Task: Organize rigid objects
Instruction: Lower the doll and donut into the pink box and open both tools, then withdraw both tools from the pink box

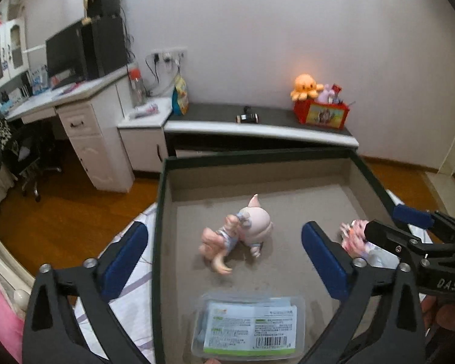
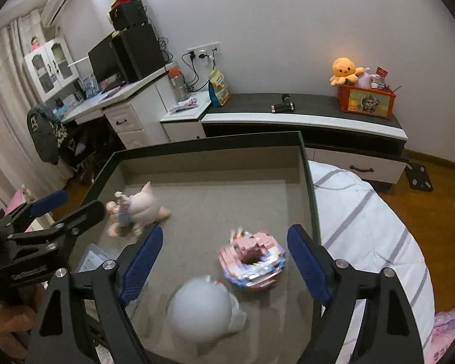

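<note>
Both grippers are held over a shallow dark-rimmed tray that rests on a bed; the left gripper has its fingers spread wide and nothing is held between them; the right gripper is likewise spread and empty.

The things to be organized lie on the tray floor: a pink pig figure near the middle, lying on its side; a pink ring toy flat between the right fingers but not touched by them; a white round figure just in front of the ring, badly blurred, so its form cannot be told; a clear box with a printed label at the near edge, below the left gripper.

Several risks are judged from this layout; the pig has an uneven, rounded body with thin limbs, so a closure on a limb rather than the trunk could let it twist or slip out; the ring and the white figure lie close together, so a descent on the ring could nudge the figure, or a finger could land on it instead; the ring's low profile may leave little for the pads to bite on, and it could be pushed along the floor rather than lifted; the two grippers are near each other over the tray, the right one showing beside the left's right finger, so a collision is possible if both are moved inward at once; the tray sits on soft bedding, and a hard press could tilt it and set the things sliding.
</note>
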A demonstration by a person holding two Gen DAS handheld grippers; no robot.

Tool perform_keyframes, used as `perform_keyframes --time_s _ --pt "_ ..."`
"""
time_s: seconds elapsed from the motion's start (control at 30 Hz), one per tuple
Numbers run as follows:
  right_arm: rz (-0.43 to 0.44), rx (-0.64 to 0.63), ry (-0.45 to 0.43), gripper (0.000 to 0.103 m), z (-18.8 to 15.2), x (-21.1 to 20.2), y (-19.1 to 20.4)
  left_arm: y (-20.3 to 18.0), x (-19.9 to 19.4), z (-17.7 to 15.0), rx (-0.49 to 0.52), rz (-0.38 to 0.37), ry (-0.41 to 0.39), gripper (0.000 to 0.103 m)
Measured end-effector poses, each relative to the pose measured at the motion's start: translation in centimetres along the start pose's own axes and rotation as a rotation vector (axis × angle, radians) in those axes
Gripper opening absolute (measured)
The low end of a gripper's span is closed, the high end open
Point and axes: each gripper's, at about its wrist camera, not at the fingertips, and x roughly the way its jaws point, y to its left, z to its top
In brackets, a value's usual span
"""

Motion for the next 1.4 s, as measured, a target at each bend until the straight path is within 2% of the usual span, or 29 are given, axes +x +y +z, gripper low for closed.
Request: perform_keyframes --time_s 0.03,0.13,0.17,0.43,0.73,1.17,1.4 --pt "-0.003 0.006 -0.007 0.088 0.0 -0.3 -0.1 0.1 -0.8 -0.1 -0.001 0.007 -0.014 0.103" --pt "-0.025 0.032 -0.040 0.101 -0.3 -2.5 -0.1 0.7 -3.1 -0.6 -0.016 0.014 -0.047 0.103" --pt "-0.023 0.037 -0.056 0.103 -0.5 -3.4 -0.1 0.9 -3.8 -0.8 -0.022 0.013 -0.055 0.103" --pt "-0.037 0.020 -0.148 0.103 -2.6 -10.0 2.1 2.3 -10.7 -3.8 -0.061 0.007 -0.122 0.103" --pt "-0.081 0.001 -0.221 0.103 -6.5 -15.5 5.0 2.6 -16.3 -8.0 -0.084 0.011 -0.142 0.103" --pt "-0.136 -0.003 -0.257 0.103 -12.4 -19.6 6.9 1.8 -20.5 -14.4 -0.105 0.008 -0.111 0.103" --pt "-0.124 -0.012 -0.241 0.103 -14.0 -19.9 7.3 1.0 -21.7 -15.5 -0.093 0.000 -0.109 0.103"
